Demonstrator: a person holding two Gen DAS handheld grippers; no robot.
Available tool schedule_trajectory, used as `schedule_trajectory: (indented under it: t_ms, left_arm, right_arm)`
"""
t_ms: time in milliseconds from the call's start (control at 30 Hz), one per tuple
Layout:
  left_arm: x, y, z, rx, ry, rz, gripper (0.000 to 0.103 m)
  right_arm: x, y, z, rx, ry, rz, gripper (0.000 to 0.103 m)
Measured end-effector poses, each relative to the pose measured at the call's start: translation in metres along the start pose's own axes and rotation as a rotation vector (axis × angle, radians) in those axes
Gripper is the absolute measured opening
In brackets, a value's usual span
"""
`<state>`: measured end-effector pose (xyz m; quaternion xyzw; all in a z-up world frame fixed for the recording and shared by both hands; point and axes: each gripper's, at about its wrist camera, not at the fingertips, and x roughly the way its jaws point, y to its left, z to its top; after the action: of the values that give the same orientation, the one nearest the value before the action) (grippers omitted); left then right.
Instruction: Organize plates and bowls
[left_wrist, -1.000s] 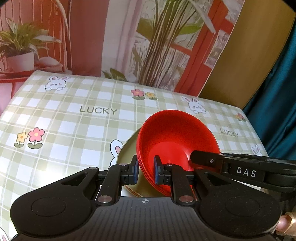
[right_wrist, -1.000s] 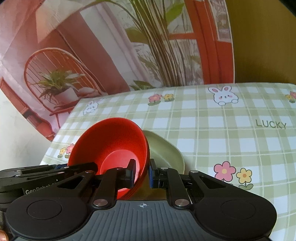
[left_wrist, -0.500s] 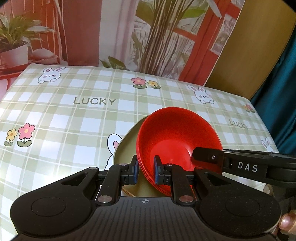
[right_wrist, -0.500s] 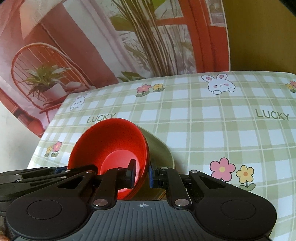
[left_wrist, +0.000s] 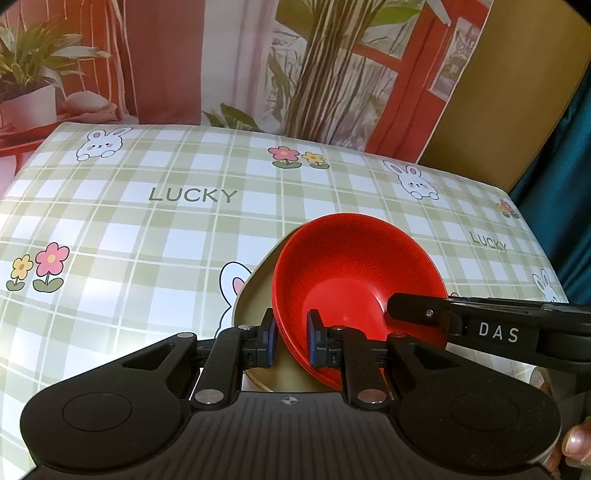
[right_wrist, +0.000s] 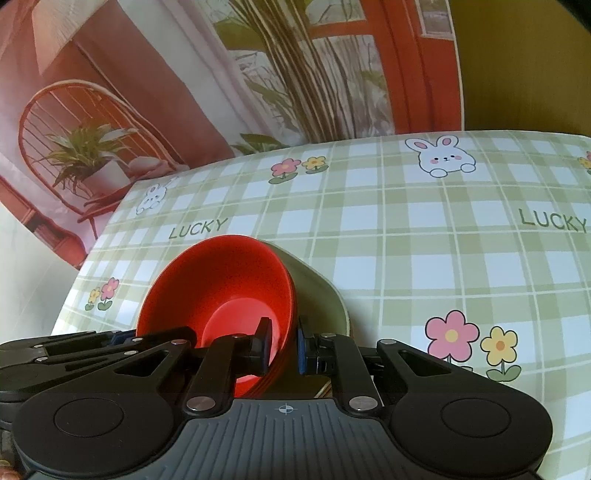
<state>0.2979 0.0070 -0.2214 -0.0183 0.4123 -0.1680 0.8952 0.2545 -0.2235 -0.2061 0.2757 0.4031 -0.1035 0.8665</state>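
The stack of red bowls (left_wrist: 354, 280) sits nested in an olive-green plate (left_wrist: 255, 295), the pile tilted above the checked tablecloth (left_wrist: 147, 236), close to it near the front edge. The left gripper (left_wrist: 291, 341) pinches the left side of the red rims with its pads closed on them, and the right gripper (right_wrist: 281, 345) clamps the opposite rim the same way. Over the last second both views show the cloth drawing nearer, so the 2 hands have lowered the pile together. That suggests the set-down is close; whether the plate already touches the cloth cannot be told.
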Motion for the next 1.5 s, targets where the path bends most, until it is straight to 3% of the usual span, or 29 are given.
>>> schedule_trajectory:
  t_ms: [467,600,767,1033,1300,1467,1500]
  left_arm:
    - [-0.011,-0.011,0.000,0.066,-0.029,0.064,0.020]
    - [-0.022,-0.012,0.000,0.079,-0.058,0.094,0.040]
    - [-0.036,-0.015,0.000,0.094,-0.089,0.122,0.042]
    - [-0.061,-0.018,-0.005,0.095,-0.144,0.155,0.061]
    - [-0.080,-0.023,-0.016,0.114,-0.173,0.210,0.072]
    - [-0.087,-0.025,-0.021,0.122,-0.180,0.279,0.074]
    - [-0.088,-0.025,-0.022,0.123,-0.182,0.297,0.075]
  right_arm:
    - [-0.015,0.004,0.000,-0.045,-0.044,-0.042,0.020]
    - [-0.028,0.004,0.000,-0.061,-0.072,-0.052,0.021]
    - [-0.045,0.004,-0.002,-0.077,-0.102,-0.078,0.023]
    - [-0.072,0.007,-0.010,-0.111,-0.153,-0.101,0.032]
    - [-0.092,0.009,-0.021,-0.118,-0.184,-0.109,0.060]
    - [-0.099,0.010,-0.027,-0.119,-0.178,-0.086,0.090]
    - [-0.101,0.011,-0.028,-0.121,-0.179,-0.083,0.091]
